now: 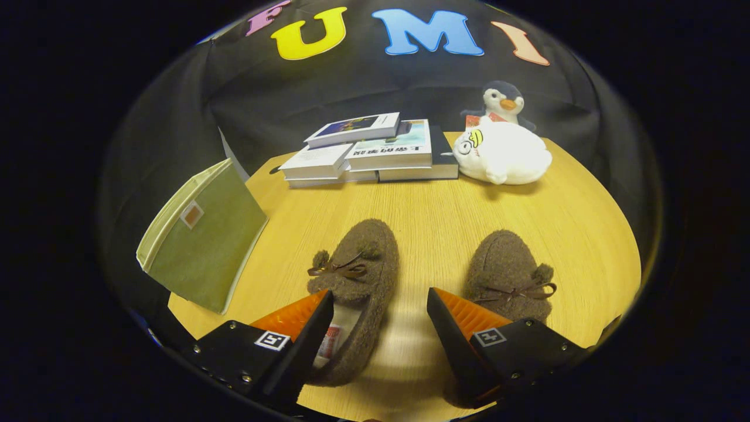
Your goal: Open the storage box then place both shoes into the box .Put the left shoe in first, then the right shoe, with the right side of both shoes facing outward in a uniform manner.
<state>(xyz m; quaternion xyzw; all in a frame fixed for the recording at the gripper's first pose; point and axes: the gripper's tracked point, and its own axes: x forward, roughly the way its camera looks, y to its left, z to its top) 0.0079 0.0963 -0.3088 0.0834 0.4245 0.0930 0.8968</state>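
Note:
Two brown fuzzy shoes with small bows lie on the round wooden table [445,205], toes pointing away from me. The left-hand shoe [357,281] lies partly under my left finger [296,319], its opening between the fingers. The right-hand shoe [507,275] lies just beyond my right finger [463,319]. My gripper [381,305] hovers open above them, holding nothing. A green fabric storage box [205,240] with pale trim stands at the table's left edge, its flap looking shut.
A stack of books [369,152] lies at the far side of the table. Beside it on the right rest a white plush toy [504,155] and a penguin plush [501,99] behind it. Bare wood stretches between books and shoes.

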